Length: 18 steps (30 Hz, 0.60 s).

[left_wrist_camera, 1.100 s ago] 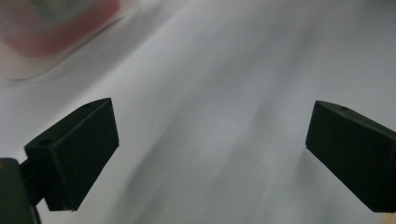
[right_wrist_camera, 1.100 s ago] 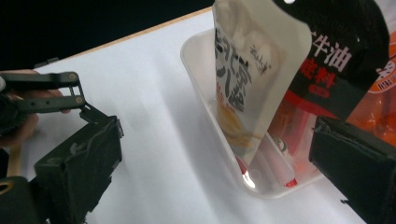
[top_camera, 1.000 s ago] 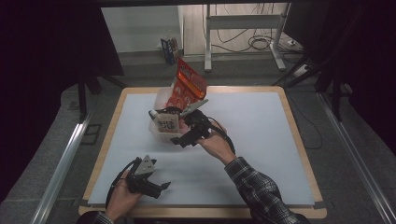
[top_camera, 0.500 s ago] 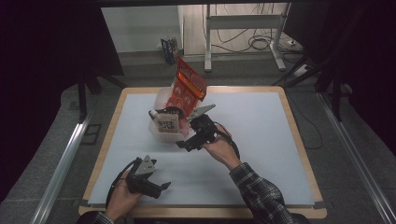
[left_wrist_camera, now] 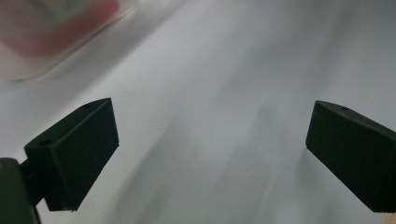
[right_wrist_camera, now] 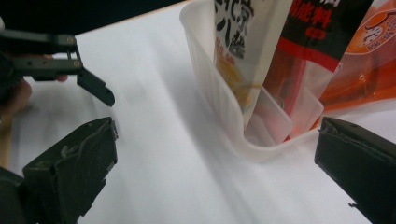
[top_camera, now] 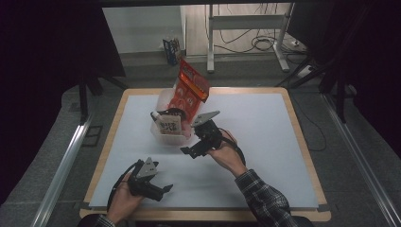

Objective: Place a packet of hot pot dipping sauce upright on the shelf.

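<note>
My right gripper [top_camera: 189,150] hangs released, jaws wide, just beside the near wall of the clear plastic bin [top_camera: 160,136]; nothing sits between them. My left gripper [top_camera: 163,190] rests low near the table's front edge, also spread wide and empty, well apart from the bin. Inside the bin a tall orange-red snack bag [top_camera: 190,88] leans upright beside a white packet with black lettering [top_camera: 169,124]. All of it sits on the white table top [top_camera: 265,123]

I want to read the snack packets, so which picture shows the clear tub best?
The right gripper view: the clear tub is close, its packets sharp. The high view shows the whole tub, but small. The left gripper view catches a blurred corner.
</note>
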Each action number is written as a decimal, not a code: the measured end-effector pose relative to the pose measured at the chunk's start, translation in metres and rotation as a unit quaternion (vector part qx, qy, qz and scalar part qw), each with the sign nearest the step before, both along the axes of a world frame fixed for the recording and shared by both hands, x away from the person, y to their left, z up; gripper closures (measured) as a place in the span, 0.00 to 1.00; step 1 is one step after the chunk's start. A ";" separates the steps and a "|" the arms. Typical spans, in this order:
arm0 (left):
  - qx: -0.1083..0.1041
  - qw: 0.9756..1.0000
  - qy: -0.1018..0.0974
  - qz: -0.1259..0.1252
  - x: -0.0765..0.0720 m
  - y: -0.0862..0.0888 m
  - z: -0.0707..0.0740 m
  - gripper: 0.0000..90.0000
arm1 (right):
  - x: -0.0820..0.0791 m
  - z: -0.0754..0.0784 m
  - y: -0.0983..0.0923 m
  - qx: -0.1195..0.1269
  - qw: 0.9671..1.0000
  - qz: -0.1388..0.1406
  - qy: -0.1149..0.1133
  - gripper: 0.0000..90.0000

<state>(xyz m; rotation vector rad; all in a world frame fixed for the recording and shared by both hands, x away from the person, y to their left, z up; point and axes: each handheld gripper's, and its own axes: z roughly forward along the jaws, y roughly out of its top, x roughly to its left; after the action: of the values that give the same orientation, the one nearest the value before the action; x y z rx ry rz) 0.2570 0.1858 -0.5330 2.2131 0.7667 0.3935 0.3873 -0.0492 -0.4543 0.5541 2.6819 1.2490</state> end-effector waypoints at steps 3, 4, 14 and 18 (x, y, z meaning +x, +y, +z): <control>-0.001 1.000 -0.001 0.000 0.000 0.000 0.000 0.03 | -0.003 0.000 -0.001 0.000 1.000 0.003 -0.002 0.00; -0.001 1.000 -0.002 0.000 0.000 0.000 0.000 0.03 | -0.004 0.000 -0.001 0.001 1.000 0.004 -0.003 0.00; -0.001 1.000 -0.003 -0.003 -0.001 0.001 0.001 0.03 | -0.017 -0.002 0.000 -0.002 0.999 0.034 -0.032 0.00; 0.001 1.000 -0.004 -0.005 -0.001 0.000 0.001 0.03 | -0.021 -0.002 0.001 -0.007 0.999 0.037 -0.035 0.00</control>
<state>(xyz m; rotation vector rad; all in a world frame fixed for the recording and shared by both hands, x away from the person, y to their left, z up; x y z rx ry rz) 0.2559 0.1862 -0.5322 2.2149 0.7520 0.3978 0.3659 -0.0485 -0.4567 0.4048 2.6724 1.2429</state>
